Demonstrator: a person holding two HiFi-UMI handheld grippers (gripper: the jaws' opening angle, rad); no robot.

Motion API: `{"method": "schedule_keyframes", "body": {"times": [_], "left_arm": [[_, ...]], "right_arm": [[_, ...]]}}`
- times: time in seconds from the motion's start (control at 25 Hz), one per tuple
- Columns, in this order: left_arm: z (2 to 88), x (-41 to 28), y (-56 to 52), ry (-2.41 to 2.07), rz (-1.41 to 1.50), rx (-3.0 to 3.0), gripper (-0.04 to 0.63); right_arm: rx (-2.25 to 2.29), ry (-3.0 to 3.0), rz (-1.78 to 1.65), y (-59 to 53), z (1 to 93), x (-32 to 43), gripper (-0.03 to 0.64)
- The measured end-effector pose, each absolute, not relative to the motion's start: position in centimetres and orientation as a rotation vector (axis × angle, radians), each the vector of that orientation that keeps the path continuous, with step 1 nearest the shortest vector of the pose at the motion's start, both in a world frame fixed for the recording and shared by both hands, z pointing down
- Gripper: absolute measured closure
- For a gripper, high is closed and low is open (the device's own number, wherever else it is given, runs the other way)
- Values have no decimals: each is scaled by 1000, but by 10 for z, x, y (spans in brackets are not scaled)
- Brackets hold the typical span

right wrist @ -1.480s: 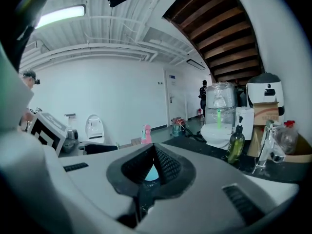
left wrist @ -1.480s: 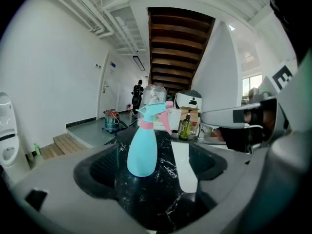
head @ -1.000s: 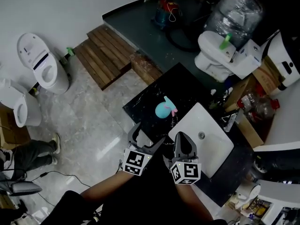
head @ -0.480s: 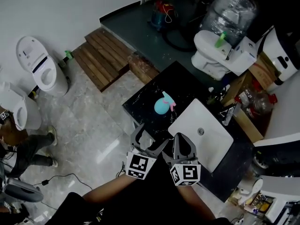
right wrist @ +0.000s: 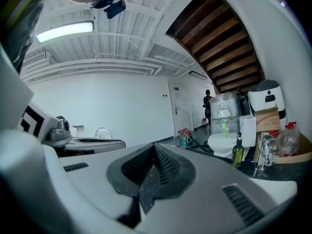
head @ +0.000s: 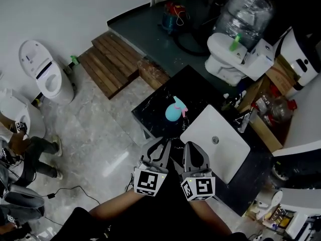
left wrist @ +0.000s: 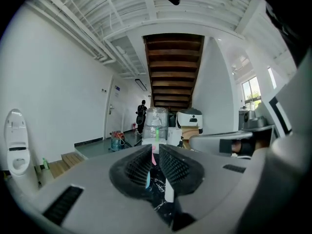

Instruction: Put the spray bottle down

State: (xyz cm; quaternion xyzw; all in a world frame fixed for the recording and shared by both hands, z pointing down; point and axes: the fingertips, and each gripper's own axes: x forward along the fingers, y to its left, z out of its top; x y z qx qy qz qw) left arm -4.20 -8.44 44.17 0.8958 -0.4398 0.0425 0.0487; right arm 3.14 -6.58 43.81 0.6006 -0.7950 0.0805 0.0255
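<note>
The spray bottle (head: 174, 112), a round teal body with a pink trigger, stands by itself on the black marble counter (head: 193, 87) to the left of the sink. My left gripper (head: 160, 145) hangs just short of the counter's near edge, well back from the bottle. Its jaws have just been closing and now stand nearly together with nothing between them. In the left gripper view (left wrist: 156, 152) a teal sliver of the bottle (left wrist: 148, 178) shows through the thin slit. My right gripper (head: 189, 149) is beside it, shut and empty; in the right gripper view (right wrist: 154, 147) its tips meet.
A white sink basin (head: 228, 152) with a faucet (head: 244, 120) is set into the counter at right. Beyond it stand a white toilet (head: 225, 59) and a water jug (head: 248, 9). Wooden steps (head: 113, 59) and more toilets (head: 45, 74) lie at left, near a person (head: 20, 154).
The left gripper's jaws went from wide open to nearly together. Both grippers drew back a little from the bottle, which stays on the counter.
</note>
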Motion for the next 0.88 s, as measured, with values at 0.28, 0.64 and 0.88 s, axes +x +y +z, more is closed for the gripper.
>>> {"method": "schedule_keyframes", "body": {"times": [0.28,0.64,0.88], "left_arm": [[435,-48,-82,-1368,96,2723,583],[435,-44,-84,-1329,98,2721,583],[433,-45,-85,-1322,84,2728,583]], "right_arm": [[1830,-2454,216,-69,434,23,607],[1838,-2390,151,-72,433,24,607],[1820,-2404,138,-76,431,17,607]]}}
